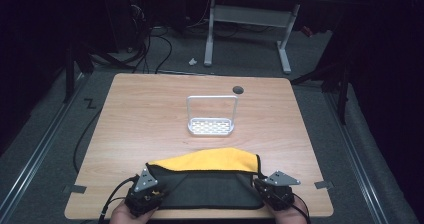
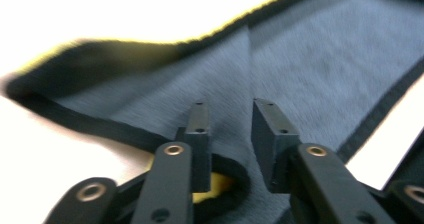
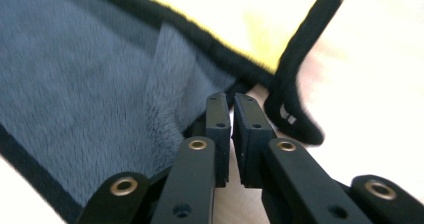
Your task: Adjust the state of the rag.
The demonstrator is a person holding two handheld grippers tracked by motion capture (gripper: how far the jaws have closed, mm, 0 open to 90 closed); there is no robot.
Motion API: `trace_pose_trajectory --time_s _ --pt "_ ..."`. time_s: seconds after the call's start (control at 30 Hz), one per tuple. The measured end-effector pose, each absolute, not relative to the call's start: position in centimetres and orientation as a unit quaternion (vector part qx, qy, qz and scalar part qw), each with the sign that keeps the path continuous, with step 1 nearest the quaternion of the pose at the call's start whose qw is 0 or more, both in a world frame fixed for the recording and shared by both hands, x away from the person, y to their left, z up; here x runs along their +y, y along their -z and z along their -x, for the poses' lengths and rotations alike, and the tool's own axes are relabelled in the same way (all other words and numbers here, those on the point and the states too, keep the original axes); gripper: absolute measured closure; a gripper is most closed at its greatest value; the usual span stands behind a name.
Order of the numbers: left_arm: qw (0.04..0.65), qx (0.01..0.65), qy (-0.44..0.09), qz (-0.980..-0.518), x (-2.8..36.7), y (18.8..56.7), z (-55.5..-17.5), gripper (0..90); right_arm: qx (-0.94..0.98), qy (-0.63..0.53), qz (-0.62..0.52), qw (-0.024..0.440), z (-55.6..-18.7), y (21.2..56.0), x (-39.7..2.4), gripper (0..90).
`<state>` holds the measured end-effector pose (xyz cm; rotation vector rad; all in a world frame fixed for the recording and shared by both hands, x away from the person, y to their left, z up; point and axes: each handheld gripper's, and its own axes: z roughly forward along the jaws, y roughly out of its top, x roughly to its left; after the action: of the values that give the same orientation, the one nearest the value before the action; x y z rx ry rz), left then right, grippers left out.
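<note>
- Judged as a folding step on the cloth (image 1: 210, 184): grey face turned up over the yellow one, both near corners being attended to
- Lay at the near edge of the worktop (image 1: 150, 114), well short of the white rack (image 1: 211, 128), with a yellow strip left bare along the far side
- Left gripper (image 2: 230, 109): jaws stood apart, straddling a grey ridge of cloth without pressing it
- Right gripper (image 3: 231, 101): jaws drawn almost together just beside the black hem, with no cloth seen between them
- Probably called next for a fresh pinch at both corners and an even pull, so the layers would not skew
- Looked plush and limp, bound in black, with a small black loop at the right corner
</note>
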<state>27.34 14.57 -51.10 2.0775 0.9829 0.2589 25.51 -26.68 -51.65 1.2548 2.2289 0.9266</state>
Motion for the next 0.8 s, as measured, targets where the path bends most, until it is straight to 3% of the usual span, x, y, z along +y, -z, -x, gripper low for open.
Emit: trace_pose_trajectory --time_s 0.23,0.37,0.47,0.57,0.73,0.8 --pt "0.408 0.446 -0.124 -0.787 18.3 51.5 -29.8 65.5 0.796 -0.326 -0.451 0.237 -26.5 51.5 -26.4 79.9" --pt "0.412 0.466 -0.149 -0.769 19.7 51.7 -30.7 56.0 0.8 -0.319 -0.453 0.231 -27.3 51.8 -26.3 79.9" --pt "0.423 0.47 -0.132 -0.763 20.1 51.9 -31.4 47.6 0.803 -0.32 -0.452 0.22 -27.3 52.0 -26.3 80.0" --pt "0.425 0.462 -0.129 -0.767 19.3 52.0 -31.9 45.8 0.807 -0.311 -0.453 0.218 -27.6 52.3 -26.2 80.4" --pt "0.426 0.467 -0.12 -0.766 18.7 52.3 -32.7 72.6 0.805 -0.306 -0.456 0.224 -29.1 52.2 -26.3 82.3" --pt "0.429 0.464 -0.124 -0.765 18.6 52.0 -32.9 79.1 0.803 -0.309 -0.453 0.235 -29.6 51.9 -26.2 86.9"
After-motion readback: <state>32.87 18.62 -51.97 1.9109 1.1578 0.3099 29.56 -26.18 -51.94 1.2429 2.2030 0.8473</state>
